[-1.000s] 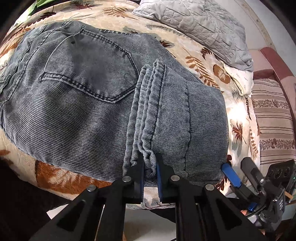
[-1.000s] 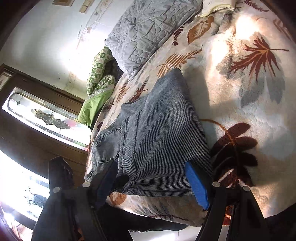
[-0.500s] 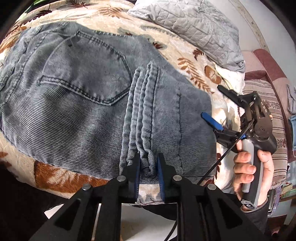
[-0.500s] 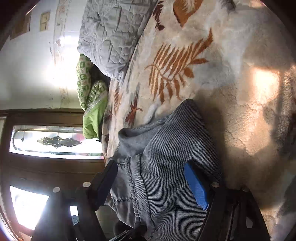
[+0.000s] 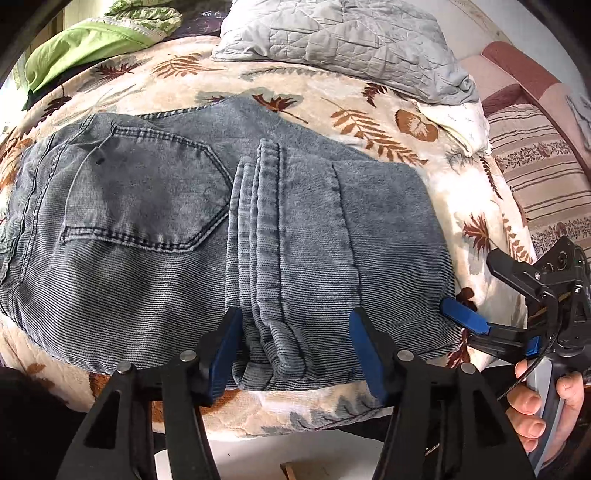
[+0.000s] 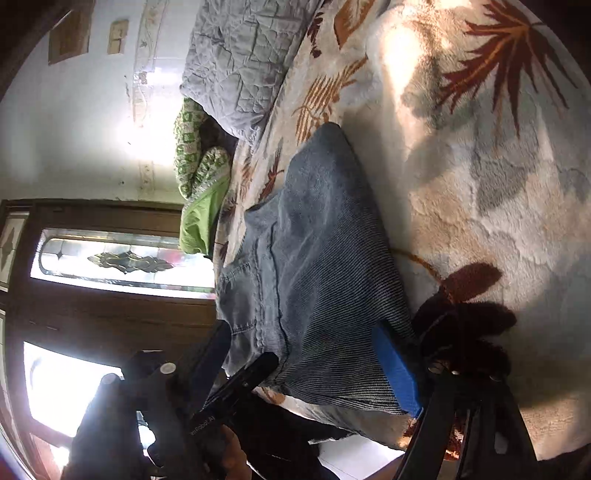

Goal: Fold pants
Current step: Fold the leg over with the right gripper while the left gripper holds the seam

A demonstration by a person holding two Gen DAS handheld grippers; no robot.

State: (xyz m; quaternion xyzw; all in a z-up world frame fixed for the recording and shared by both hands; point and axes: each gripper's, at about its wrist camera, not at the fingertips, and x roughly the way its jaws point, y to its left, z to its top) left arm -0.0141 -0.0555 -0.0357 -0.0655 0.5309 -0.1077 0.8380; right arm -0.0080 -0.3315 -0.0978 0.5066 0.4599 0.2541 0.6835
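"...Robot AI" lettering on left gripper (image 6: 236, 373)

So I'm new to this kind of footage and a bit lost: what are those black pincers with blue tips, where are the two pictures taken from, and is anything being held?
Each pincer is a hand-held tool; a person holds one in each hand, and a camera sits on each, looking along its two fingers. One picture comes from the left tool, the other from the right tool, which also shows from outside in the left view, with the person's hand on its handle. On the leaf-patterned blanket lie folded grey jeans, a grey quilt behind them. Nothing is gripped: the left jaws have just been opening and now straddle the hem folds without pressing; the right jaws stand open at the fold's edge.
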